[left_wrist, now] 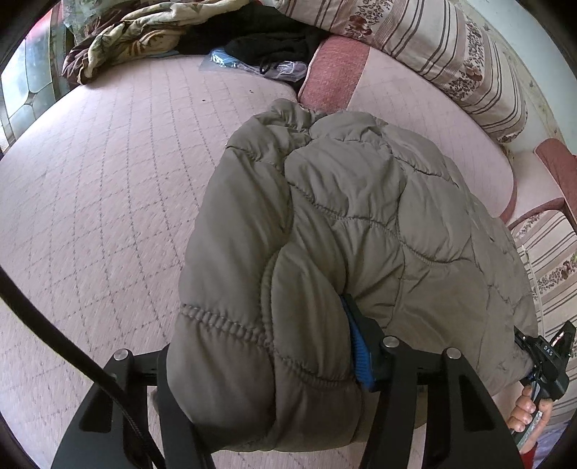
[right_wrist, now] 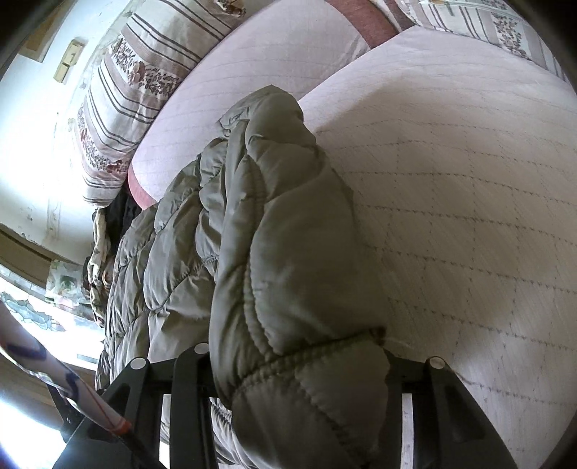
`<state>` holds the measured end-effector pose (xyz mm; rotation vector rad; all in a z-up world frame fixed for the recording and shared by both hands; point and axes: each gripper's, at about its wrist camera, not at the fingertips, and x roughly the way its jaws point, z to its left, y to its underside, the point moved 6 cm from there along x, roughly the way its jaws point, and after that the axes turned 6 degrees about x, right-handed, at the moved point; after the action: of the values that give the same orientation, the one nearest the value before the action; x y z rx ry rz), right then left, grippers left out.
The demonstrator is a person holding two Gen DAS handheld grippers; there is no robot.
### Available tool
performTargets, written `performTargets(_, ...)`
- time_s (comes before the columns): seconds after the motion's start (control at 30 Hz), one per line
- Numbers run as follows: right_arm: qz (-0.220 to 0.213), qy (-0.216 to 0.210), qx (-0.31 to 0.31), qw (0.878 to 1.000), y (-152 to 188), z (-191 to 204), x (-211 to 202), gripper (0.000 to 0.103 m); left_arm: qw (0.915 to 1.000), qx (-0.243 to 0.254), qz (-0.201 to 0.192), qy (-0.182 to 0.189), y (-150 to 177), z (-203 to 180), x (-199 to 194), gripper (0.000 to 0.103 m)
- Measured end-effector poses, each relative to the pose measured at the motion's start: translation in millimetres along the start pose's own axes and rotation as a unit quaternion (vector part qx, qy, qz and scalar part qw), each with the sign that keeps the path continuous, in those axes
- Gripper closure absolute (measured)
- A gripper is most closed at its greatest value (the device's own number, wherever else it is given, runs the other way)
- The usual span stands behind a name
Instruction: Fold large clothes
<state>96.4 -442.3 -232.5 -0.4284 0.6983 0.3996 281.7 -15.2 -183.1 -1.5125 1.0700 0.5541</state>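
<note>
An olive-grey quilted puffer jacket [left_wrist: 342,216] lies bunched on a pink quilted mattress [left_wrist: 90,216]. My left gripper [left_wrist: 267,360] is shut on a thick fold of its near edge, and the blue pad of one finger [left_wrist: 359,346] presses into the fabric. At the far right of the left wrist view a hand [left_wrist: 523,407] holds my right gripper [left_wrist: 541,357] at the jacket's other end. In the right wrist view my right gripper [right_wrist: 288,378] is shut on a padded, stitched hem of the jacket [right_wrist: 274,234], which fills the gap between the fingers and hides their tips.
Striped floral pillows [left_wrist: 450,47] line the far side of the bed beside a wall [right_wrist: 36,162]. A patterned blanket [left_wrist: 126,32], black clothing [left_wrist: 267,36] and a clear plastic bag [left_wrist: 252,65] sit at the back. Bare mattress [right_wrist: 468,216] stretches beside the jacket.
</note>
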Motion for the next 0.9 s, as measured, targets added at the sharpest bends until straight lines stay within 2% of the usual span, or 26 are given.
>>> performTargets(0.53,-0.013,0.023,-0.021,0.999,-1,7,-2,0.058,0.9992,0.018,-0.014,-0.033,11,-6,-7,0.046)
performTargets(0.9,-0.036,0.05,-0.061,0.996,-2,19,-9,0.059,0.993,0.061,-0.045,-0.09,14,-19,-19,0.05)
